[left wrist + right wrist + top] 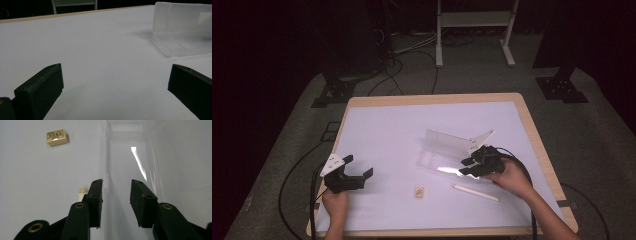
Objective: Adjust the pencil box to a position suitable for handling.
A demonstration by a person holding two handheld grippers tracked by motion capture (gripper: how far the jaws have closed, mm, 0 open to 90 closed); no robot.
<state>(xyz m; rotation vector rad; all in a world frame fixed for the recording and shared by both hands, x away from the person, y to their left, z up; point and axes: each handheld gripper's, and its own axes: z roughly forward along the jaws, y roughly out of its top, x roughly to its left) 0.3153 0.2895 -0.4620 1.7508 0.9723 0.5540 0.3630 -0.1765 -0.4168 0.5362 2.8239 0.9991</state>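
My R gripper (468, 167) is over the clear box (443, 151), jaws apart, gripping nothing. L gripper (358, 172) is well left of the box, released wide.

Your clear plastic case (443, 150) lies open right of the table's centre — lid standing upright along its 12 o'clock edge, shallow translucent tray flat, empty, towards 6 o'clock.

We see a lab or recording studio: a wood-edged desk (532, 125) with a white cover stands on grey carpet (592, 130), dark drapes hang around it, black stand feet (562, 90) sit beside it, and cables (412, 55) trail past a white metal frame (474, 20).
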